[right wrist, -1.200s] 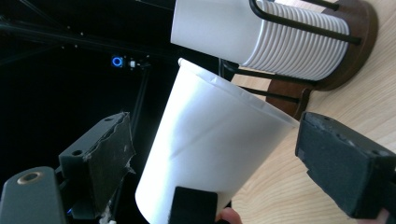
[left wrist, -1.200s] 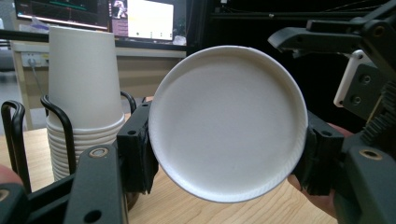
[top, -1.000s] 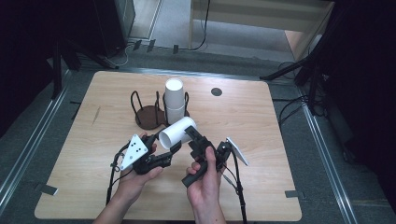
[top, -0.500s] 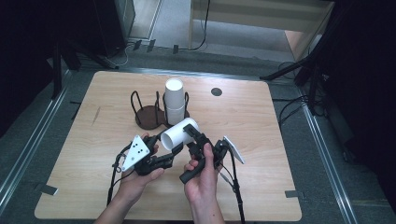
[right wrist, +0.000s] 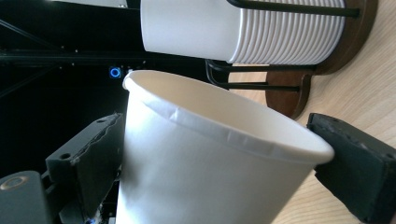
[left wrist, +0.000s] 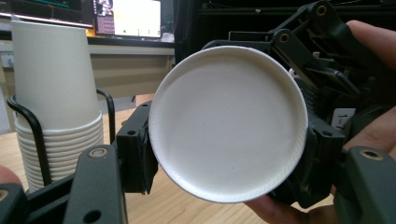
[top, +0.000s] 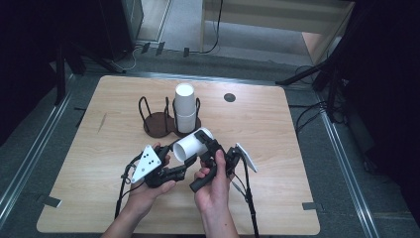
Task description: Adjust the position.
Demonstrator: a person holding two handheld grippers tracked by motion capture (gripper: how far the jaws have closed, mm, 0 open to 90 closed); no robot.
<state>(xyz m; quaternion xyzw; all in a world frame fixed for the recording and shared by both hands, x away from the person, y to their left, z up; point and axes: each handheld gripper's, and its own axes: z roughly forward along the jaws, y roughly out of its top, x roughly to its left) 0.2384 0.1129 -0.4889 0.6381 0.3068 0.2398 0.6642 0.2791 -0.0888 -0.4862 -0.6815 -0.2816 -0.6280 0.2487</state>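
A white paper cup [top: 189, 145] lies on its side above the table, mouth toward the cup rack. My right gripper [top: 207, 145] is shut on it; in the right gripper view the two black pads [right wrist: 88, 156] press the cup [right wrist: 205, 172] just under its rim. My left gripper [top: 182, 168] sits close to the cup's bottom end, open. In the left gripper view its jaws stand wide apart at the lower corners, and the cup's round base [left wrist: 228, 123] faces the camera between them, apart from both.
A stack of white cups [top: 184, 108] stands upright in the right bay of a brown wire-framed holder [top: 153, 121] at the middle of the wooden table [top: 297, 148]. The holder's left bay holds nothing. A small dark disc [top: 229, 97] lies farther back.
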